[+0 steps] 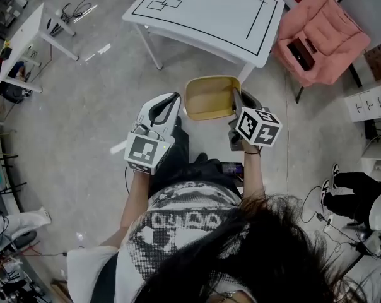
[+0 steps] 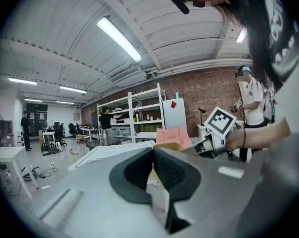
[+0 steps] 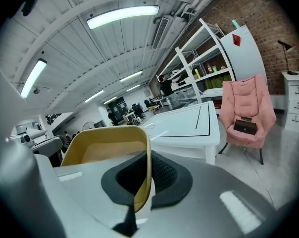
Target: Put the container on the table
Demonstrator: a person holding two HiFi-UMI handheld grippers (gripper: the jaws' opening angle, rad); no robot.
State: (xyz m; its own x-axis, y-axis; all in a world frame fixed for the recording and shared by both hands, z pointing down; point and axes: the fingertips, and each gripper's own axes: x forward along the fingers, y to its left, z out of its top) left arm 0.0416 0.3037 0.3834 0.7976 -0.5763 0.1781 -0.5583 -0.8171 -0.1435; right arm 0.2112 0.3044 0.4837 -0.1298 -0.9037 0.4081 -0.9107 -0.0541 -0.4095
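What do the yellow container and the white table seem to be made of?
The container looks like thin moulded plastic, mustard yellow and matt: its wall is slim between the right tongs, with rounded corners and no shine. The table seems a painted or laminated board, smooth and white with black lines; its core does not show.

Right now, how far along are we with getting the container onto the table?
Done: the container is off the ground, its opposite walls clamped by the left hand-held gripper and the right hand-held gripper. In hand: it hangs above the floor, just short of the white table. Left: bring it over the tabletop, set it down and open both grippers.
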